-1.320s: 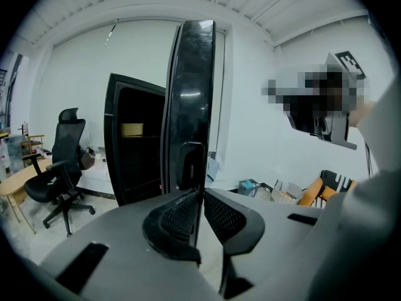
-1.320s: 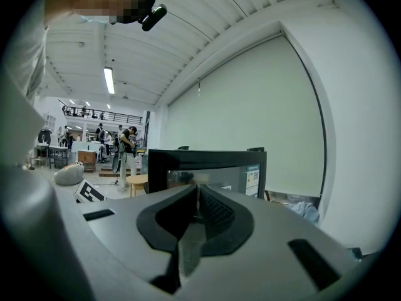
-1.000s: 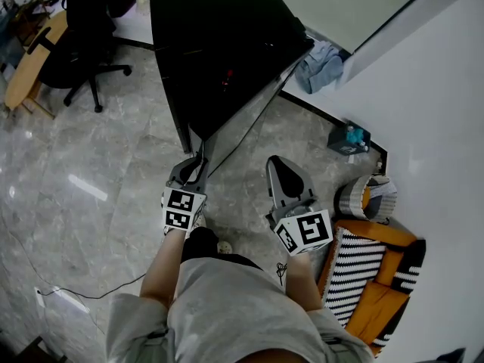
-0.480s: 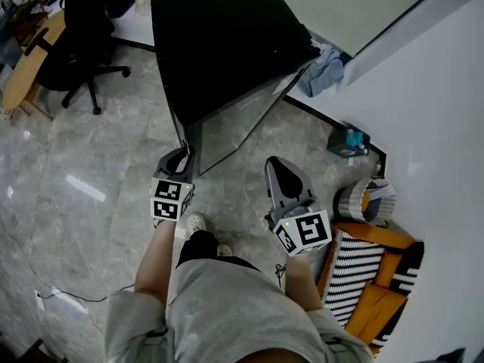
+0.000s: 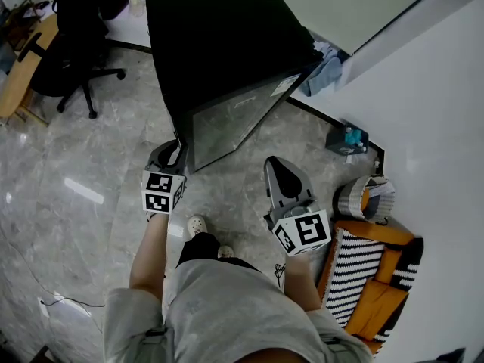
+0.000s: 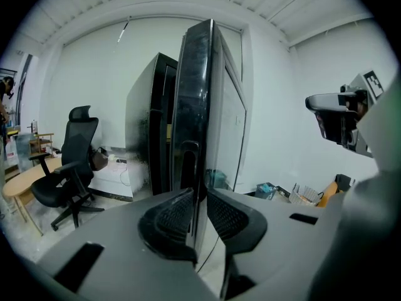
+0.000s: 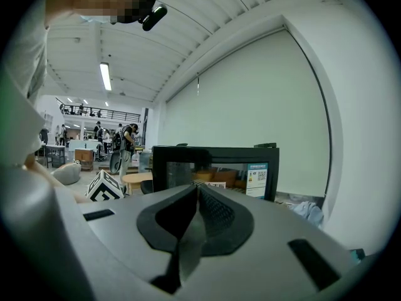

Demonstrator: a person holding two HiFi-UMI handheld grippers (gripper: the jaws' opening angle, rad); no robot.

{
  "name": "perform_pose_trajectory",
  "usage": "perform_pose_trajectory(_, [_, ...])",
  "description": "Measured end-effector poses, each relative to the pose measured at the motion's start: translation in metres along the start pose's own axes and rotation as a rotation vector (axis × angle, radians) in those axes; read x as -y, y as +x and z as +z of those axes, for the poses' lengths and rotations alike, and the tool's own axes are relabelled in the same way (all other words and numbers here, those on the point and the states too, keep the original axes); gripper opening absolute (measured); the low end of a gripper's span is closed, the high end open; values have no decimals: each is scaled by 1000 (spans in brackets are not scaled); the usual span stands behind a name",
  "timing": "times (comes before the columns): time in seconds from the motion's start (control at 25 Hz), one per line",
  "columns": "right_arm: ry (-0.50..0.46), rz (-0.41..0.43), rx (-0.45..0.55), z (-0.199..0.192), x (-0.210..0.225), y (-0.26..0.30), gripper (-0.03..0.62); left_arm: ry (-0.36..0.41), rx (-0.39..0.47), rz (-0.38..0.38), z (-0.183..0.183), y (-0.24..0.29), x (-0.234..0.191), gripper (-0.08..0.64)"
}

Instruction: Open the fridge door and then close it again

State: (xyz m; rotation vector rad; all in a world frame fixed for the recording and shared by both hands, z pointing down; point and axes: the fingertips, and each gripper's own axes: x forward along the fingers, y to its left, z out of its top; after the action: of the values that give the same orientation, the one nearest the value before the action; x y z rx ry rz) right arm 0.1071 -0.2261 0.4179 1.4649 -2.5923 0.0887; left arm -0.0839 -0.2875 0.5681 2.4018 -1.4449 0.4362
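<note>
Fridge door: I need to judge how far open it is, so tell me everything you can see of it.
The fridge door is a tall, black-framed panel with a dark, glossy, glass-like front and a label near one top corner. It stands upright, partly open from the black fridge body, hinged on the wall side. Its free edge has a recessed grip. The left gripper straddles that edge; its fingers have just been opening and look barely clear of it.
</note>
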Motion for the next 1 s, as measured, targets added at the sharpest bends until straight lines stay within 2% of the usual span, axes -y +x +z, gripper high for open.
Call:
perform_pose_trajectory(0.36, [2, -27, -3, 0, 1, 12, 26, 21, -8, -6, 7, 15, -24, 67])
perform_pose_trajectory(1.0, [5, -43, -14, -2, 2, 19, 26, 46, -8, 0, 14, 28, -40, 69])
